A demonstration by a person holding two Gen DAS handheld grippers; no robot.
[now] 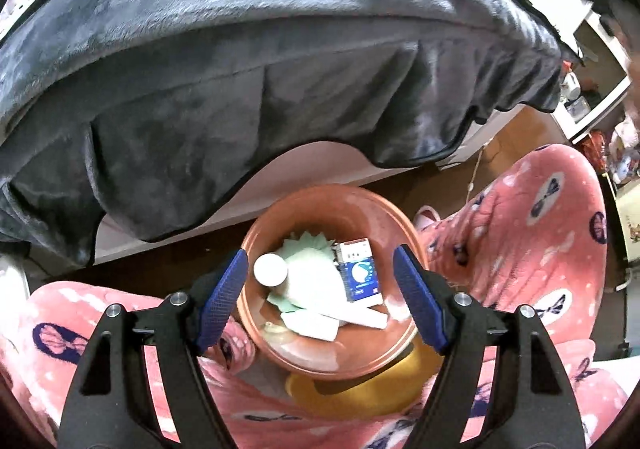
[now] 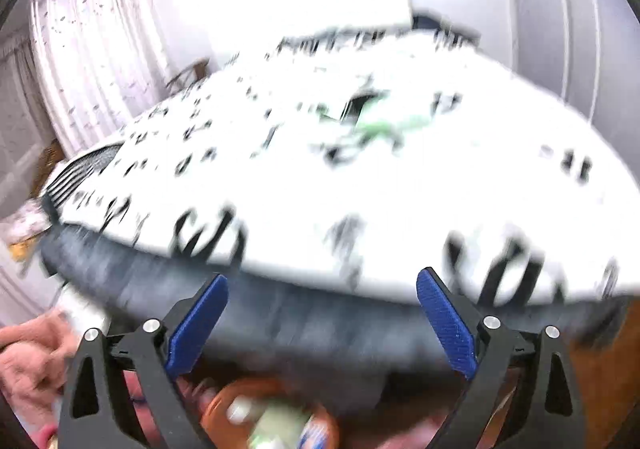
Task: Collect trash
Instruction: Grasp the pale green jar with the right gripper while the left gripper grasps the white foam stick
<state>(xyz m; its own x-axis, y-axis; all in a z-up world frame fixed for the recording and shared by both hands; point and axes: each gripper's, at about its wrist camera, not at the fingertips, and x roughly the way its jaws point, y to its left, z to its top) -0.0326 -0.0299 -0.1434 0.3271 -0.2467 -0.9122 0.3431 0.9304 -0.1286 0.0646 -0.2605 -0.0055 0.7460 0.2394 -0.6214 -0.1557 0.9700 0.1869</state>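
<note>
My left tool hangs above an orange-brown bin on the floor, its blue pads spread to either side of the rim with nothing between them. Only the left wrist view shows what the bin holds: a white bottle with a round cap, a pale green paper wrapper, a blue-and-white carton and a flat white packet, all lying inside. Beneath the bin's near edge sits something yellow. My legs in pink fleece with a butterfly print flank the bin, and a dark grey blanket drapes over the bed's edge just behind it.

The right wrist view, heavily blurred, looks instead across the bed top: a white cover with black print, with a green and dark smear too blurred to identify. My right tool stands wide open and empty in front of the blanket's edge. The bin shows only as a blur at the bottom of that frame, and a hand appears at the left edge. Pale curtains hang beyond the bed.
</note>
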